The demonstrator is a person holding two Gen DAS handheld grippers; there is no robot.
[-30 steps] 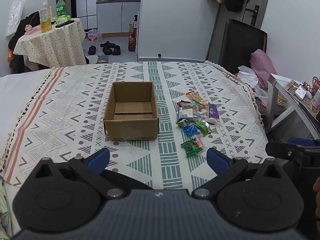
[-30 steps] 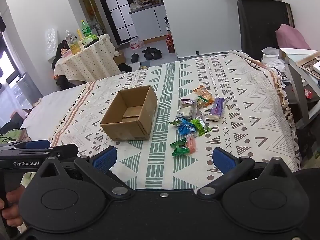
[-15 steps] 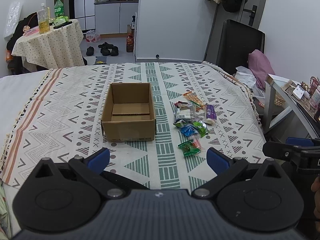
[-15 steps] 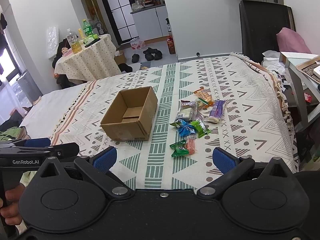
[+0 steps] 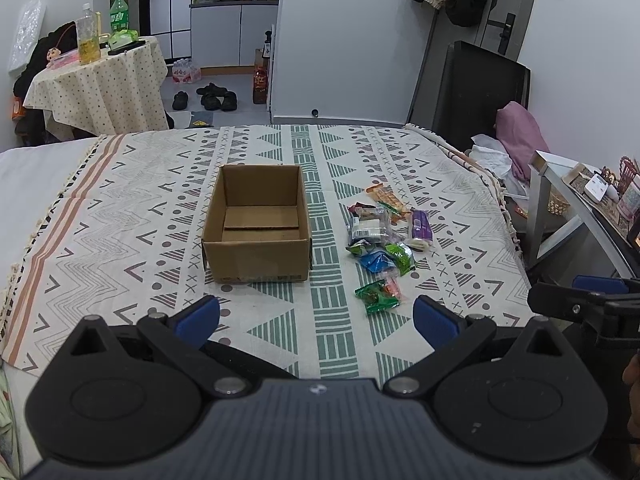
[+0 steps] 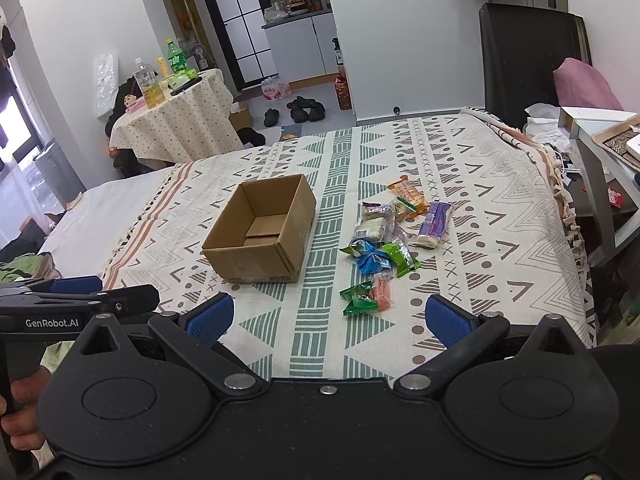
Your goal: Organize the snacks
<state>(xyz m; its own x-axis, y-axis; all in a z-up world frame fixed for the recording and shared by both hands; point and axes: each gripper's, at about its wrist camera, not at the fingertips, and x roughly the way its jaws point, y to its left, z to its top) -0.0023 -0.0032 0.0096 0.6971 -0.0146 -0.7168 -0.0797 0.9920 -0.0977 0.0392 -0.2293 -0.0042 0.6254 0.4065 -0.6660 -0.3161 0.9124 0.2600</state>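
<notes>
Holding both the left gripper (image 5: 316, 316) and right gripper (image 6: 327, 316) wide apart and empty, we risk pinching several heaped crinkly snack packets (image 6: 386, 240) together beside the open brown cardboard box (image 6: 260, 228) on the bed.

The right gripper (image 6: 327, 317) sits at 6 o'clock with its 2 blue-padded fingers (image 6: 211, 317) spread wide and nothing between them, over the near edge of a patterned blanket (image 6: 500, 208). At centre stands an open cardboard box (image 6: 260, 229), its inside showing only its bottom flaps. Toward 3 o'clock of the box lies a loose cluster of snack packets (image 6: 394, 236), apart from the box: a green packet (image 6: 357, 299) nearest the gripper, a blue packet (image 6: 374, 262) beyond it, a purple packet (image 6: 434, 222) and an orange packet (image 6: 408, 191) farthest. At 9 o'clock the left gripper (image 6: 76, 298) enters, hand-held.
</notes>
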